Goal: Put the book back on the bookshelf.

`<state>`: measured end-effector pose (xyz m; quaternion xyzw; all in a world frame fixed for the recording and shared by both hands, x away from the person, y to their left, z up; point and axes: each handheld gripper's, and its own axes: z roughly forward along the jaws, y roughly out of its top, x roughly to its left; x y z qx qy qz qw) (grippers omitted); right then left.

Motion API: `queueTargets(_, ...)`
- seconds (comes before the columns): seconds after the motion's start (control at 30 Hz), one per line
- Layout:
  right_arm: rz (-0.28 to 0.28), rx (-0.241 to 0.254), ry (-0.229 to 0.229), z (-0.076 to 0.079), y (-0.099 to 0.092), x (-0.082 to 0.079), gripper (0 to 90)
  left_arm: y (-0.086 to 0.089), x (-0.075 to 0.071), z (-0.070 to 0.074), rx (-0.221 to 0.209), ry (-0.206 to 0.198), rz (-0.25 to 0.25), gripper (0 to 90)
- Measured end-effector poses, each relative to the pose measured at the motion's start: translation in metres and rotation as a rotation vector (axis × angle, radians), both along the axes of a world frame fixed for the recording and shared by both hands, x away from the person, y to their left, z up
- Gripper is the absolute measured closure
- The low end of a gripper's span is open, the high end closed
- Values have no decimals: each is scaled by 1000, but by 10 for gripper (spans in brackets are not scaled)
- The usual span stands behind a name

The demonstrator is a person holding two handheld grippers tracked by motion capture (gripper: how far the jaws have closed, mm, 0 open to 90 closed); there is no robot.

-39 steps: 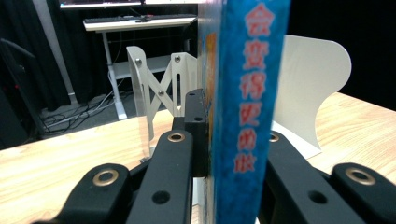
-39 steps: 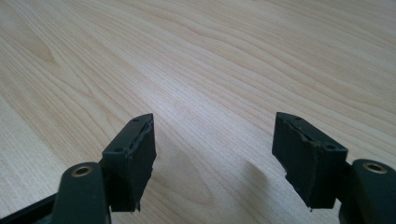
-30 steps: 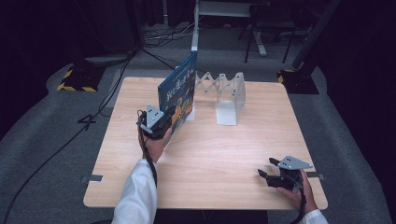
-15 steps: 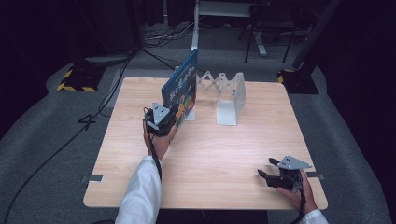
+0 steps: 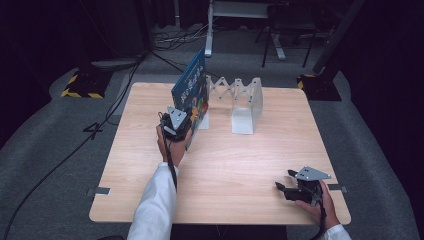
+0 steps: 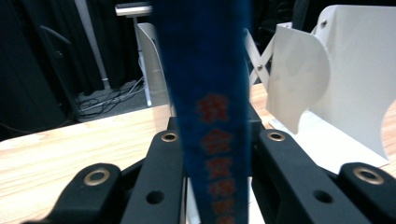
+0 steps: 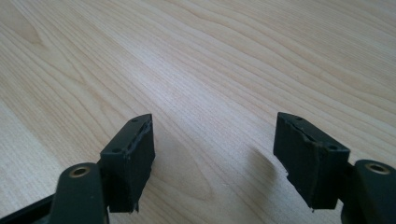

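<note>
My left claw (image 5: pixel 186 131) has just been opening, the upright book (image 5: pixel 192 92) between its jaws beside the rack (image 5: pixel 245 105); my right claw (image 5: pixel 285 182) rests gaping on the table (image 5: pixel 240 165).

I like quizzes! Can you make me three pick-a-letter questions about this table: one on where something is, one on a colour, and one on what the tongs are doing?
1. Where is the white folding book rack?
A. at the far side of the table
B. on the floor
C. by the right tongs

2. What colour is the book's cover?
A. red
B. blue
C. green

3. How are the right tongs?
A. shut on a book
B. shut on a cup
C. open, holding nothing

Answers:
1. A: the rack stands near the far edge, beside the book.
2. B: the cover is blue in the high view and the left gripper view.
3. C: the right gripper view has bare wood between the spread jaws; the left tongs hold the book.
</note>
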<state>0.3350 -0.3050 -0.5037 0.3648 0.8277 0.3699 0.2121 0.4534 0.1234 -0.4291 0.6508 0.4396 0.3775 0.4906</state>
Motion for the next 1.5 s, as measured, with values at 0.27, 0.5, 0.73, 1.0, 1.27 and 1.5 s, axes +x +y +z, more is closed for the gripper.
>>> queueTargets(0.27,1,-5,6,0,1,0,297,5,1,-3,21,14,44,747)
queueTargets(0.5,-2,-3,9,0,1,0,294,8,-3,-8,29,15,44,727)
queueTargets(0.73,-1,-1,11,0,0,1,294,3,-6,-13,57,16,45,709)
queueTargets(1.0,-2,-3,9,0,0,0,295,-9,-7,-24,117,43,33,659)
queueTargets(1.27,-1,-2,11,0,0,0,296,-13,-2,-28,120,63,24,623)
queueTargets(1.5,-1,-1,11,0,0,0,295,-11,-3,-28,142,83,3,575)
